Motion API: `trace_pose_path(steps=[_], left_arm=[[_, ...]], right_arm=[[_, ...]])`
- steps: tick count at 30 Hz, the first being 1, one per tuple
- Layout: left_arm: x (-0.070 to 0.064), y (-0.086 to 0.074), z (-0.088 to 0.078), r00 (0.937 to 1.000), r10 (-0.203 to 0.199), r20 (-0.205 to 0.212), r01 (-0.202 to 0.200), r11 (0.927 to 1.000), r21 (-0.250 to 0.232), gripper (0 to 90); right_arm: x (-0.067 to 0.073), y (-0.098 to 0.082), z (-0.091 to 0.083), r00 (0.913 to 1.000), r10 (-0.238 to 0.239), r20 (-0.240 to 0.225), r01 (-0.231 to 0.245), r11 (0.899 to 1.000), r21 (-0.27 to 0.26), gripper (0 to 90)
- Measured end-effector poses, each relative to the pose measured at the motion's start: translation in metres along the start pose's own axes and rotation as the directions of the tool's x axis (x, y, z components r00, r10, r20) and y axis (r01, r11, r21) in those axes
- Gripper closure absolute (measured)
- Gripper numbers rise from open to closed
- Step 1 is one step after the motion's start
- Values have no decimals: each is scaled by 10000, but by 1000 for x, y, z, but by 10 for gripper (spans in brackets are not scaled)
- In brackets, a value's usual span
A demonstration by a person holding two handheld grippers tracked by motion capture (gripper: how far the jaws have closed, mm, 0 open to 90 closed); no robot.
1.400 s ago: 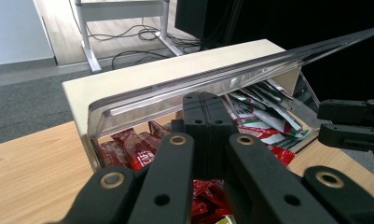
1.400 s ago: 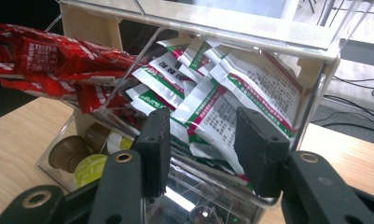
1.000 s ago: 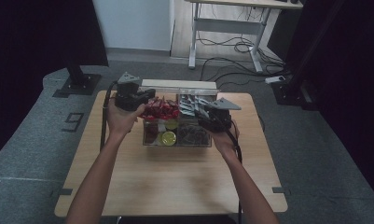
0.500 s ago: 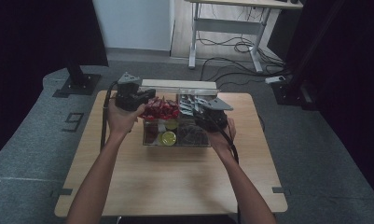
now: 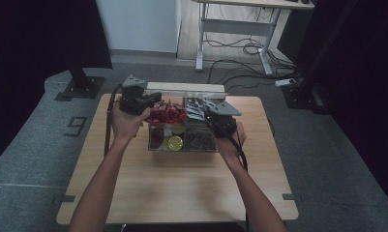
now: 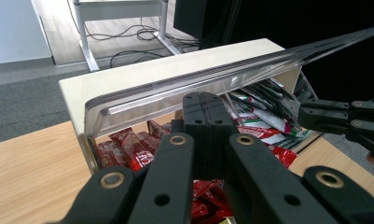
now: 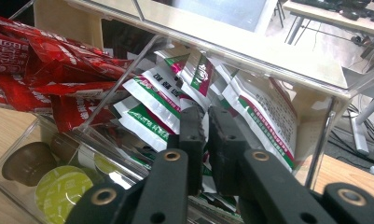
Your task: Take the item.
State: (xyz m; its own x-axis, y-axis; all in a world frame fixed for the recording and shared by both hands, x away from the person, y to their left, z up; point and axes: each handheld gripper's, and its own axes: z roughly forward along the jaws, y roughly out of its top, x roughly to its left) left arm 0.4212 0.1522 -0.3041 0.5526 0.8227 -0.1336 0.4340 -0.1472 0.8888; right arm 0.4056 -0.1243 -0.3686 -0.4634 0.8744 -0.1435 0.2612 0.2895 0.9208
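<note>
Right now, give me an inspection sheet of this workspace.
Surface: wooden table, bare around the box.
Job's things: clear box with its lid raised; red sachets, white-green sachets and green-topped capsules inside.
Clutter: nothing seen.
Grippers: left hand-held gripper shut at the lid's edge; right hand-held gripper jaws have just been closing, now pinching a white-green sachet.
Cables: gripper cables trail off the table; floor cables behind.
Surroundings: grey floor, desk frame.

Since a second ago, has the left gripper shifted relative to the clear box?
No. In the high view the left gripper sits at the same back-left corner of the clear box, jaws shut on the raised lid, as in the earlier pictures.
</note>
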Motion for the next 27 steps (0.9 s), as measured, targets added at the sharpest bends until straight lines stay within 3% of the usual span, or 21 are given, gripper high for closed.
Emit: trace_pose_path(steps=[12,27], left_arm=[[0,0,0,10000,12,-24,-12,10000,-12,900],[0,0,0,10000,29,-7,-29,10000,-57,900]], right_arm=[[-8,-2,-5,9998,195,-63,-195,9998,-20,891],[-19,6,-21,9929,719,-947,-783,9947,-660,895]])
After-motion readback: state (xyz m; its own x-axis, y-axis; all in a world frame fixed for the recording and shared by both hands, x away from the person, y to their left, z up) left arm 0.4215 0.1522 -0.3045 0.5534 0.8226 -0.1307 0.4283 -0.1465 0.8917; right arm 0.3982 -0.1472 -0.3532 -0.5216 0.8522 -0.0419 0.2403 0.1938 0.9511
